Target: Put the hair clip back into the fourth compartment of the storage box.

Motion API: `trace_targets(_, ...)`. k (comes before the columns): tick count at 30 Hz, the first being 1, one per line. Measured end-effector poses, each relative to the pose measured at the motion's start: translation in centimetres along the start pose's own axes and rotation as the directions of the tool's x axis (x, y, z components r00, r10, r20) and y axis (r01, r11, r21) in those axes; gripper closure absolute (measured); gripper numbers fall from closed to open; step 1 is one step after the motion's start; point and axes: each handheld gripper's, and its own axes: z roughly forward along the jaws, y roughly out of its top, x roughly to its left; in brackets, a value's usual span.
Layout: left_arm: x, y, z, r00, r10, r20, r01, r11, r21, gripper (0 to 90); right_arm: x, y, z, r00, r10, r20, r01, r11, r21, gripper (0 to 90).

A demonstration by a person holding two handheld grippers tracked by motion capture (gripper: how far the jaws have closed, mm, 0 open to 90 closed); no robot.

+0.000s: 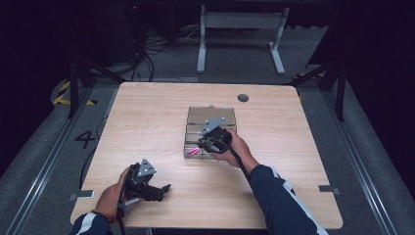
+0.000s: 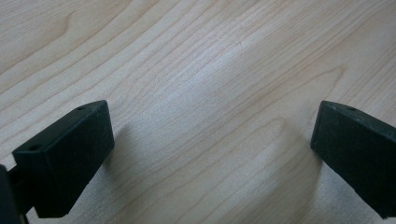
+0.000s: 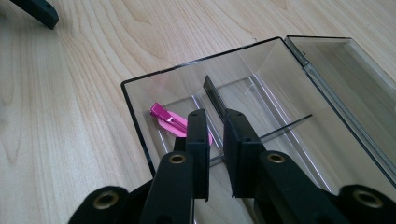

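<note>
Pink clip [image 3: 170,122]: lies in a corner compartment of the clear divided box [image 3: 140,116], just left of the right tool's tips.
Right tool [image 3: 215,135]: narrow gap, holding nothing.
Left tool [image 2: 212,140]: wide, over bare counter [image 2: 196,60].

A light wooden table [image 1: 147,117] carries a clear compartment box [image 1: 210,116] near its middle

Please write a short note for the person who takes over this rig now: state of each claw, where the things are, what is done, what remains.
Left claw: open, holding nothing, low over bare table at the near left.
Right claw: nearly shut with a narrow gap, holding nothing, over the clear box.
Things: the pink clip lies in the box's end compartment, next to the dark divider. The lid is folded open.
Done: the clip seems placed.
Left: probably draw back the right claw and close the lid.
</note>
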Motion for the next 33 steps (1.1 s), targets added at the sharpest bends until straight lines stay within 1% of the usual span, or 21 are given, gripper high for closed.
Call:
trace_targets(7,0.0,0.0,0.0,1.0000,0.000,0.000,0.000,1.0000,0.000,0.0,0.2,-0.5,-0.8,0.9998,-0.016,0.015,0.016,1.000,0.002,79.6)
trace_targets(12,0.0,0.0,0.0,1.0000,0.001,0.000,-0.001,1.0000,0.001,0.0,0.3,-1.0,-2.0,0.9993,-0.023,0.030,0.024,1.000,-0.009,77.9)
trace_targets(15,0.0,0.0,0.0,1.0000,0.002,0.000,-0.002,1.0000,0.001,0.0,0.3,-1.2,-2.7,0.9990,-0.031,0.033,0.032,0.999,-0.004,76.3)
trace_targets(23,0.0,0.0,0.0,1.0000,0.001,0.001,-0.001,1.0000,0.001,0.1,0.3,-1.9,-4.0,0.9986,-0.029,0.045,0.029,0.999,-0.012,73.4)
trace_targets(25,0.0,0.0,0.0,1.0000,0.001,0.001,-0.001,1.0000,0.001,0.1,0.2,-2.2,-4.6,0.9986,-0.028,0.044,0.029,1.000,-0.012,72.9)
trace_targets(27,0.0,0.0,0.0,1.0000,0.001,0.001,-0.001,1.0000,0.001,0.1,0.2,-2.3,-4.7,0.9986,-0.027,0.046,0.028,0.999,-0.016,72.5)
trace_targets(33,0.0,0.0,0.0,1.0000,0.001,0.001,-0.001,1.0000,0.001,0.1,0.1,-3.0,-5.6,0.9979,-0.032,0.055,0.033,0.999,-0.006,71.4)
